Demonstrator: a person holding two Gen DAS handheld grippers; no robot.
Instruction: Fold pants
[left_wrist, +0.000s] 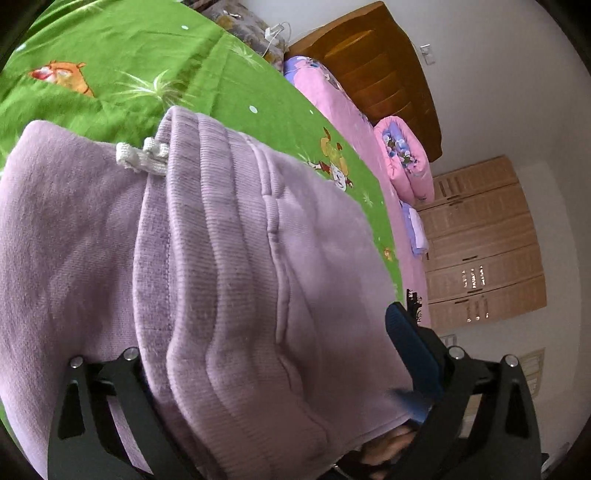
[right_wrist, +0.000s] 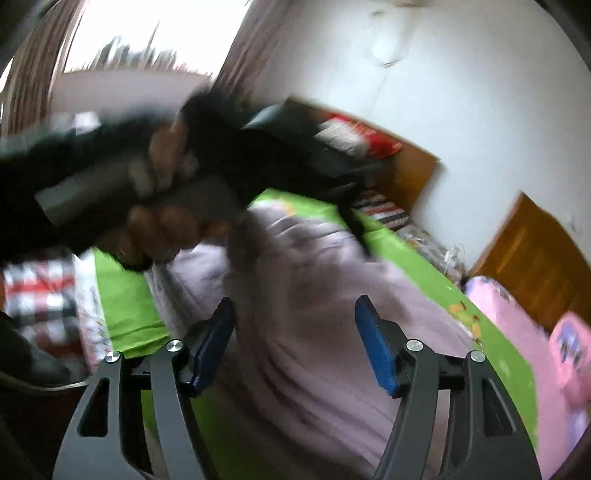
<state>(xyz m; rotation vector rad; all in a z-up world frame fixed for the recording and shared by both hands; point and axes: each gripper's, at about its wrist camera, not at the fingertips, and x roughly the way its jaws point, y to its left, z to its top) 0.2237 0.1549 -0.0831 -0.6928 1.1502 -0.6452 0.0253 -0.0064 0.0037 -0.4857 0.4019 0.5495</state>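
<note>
Left wrist view: lilac pants (left_wrist: 229, 266) lie bunched on the green bed (left_wrist: 147, 55), draped over the left gripper (left_wrist: 258, 369), whose jaws I cannot judge. Right gripper (right_wrist: 295, 343) jaws gape empty. Soft, floppy fleece; hold the ribbed waistband (left_wrist: 207, 206).

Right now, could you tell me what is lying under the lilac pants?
The lilac pants lie on a green cartoon-print bedsheet, which shows along their edges. Whatever sits directly beneath the fabric is covered and cannot be seen.
</note>
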